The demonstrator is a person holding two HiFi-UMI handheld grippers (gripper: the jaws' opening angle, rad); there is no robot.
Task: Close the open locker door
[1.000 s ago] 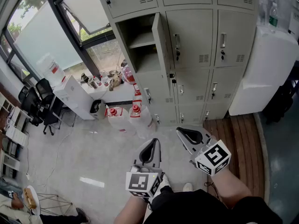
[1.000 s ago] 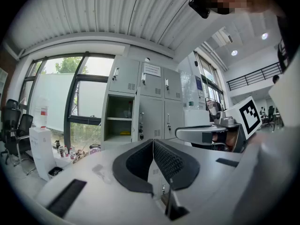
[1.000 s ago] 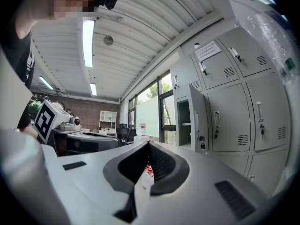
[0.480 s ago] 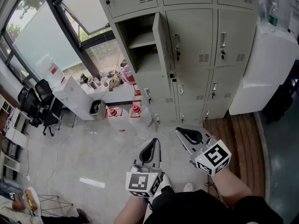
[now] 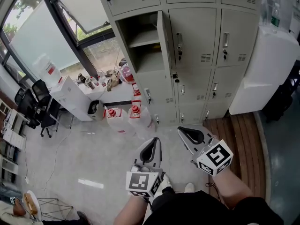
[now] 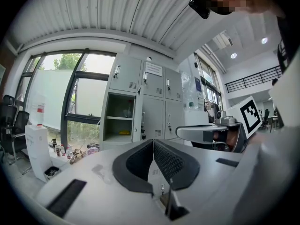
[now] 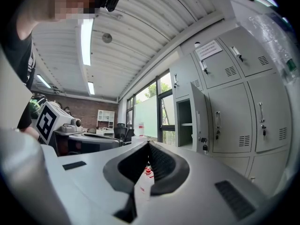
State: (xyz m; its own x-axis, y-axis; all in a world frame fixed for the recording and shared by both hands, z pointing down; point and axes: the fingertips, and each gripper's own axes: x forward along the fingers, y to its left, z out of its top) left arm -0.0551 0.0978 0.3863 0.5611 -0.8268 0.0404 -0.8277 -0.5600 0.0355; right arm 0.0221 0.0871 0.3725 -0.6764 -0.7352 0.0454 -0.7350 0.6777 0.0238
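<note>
The locker door [image 5: 162, 37] is found open, swung out edge-on from the grey locker bank [image 5: 201, 55]. It belongs to the leftmost column, one row below the top. The exposed compartment [image 5: 140, 43] is seen to contain a single shelf. The left gripper [image 5: 153, 144] is held low in the head view, well apart from the door, with its jaws pressed together and nothing between them. The right gripper [image 5: 183, 132] is held just beside it, likewise well short of the lockers, its jaws closed tip to tip on nothing. In the left gripper view the door [image 6: 138, 121] is observed beyond the closed left gripper [image 6: 153, 143]. Water jugs [image 5: 134, 115] are noted on the floor at the foot of the bank.
</note>
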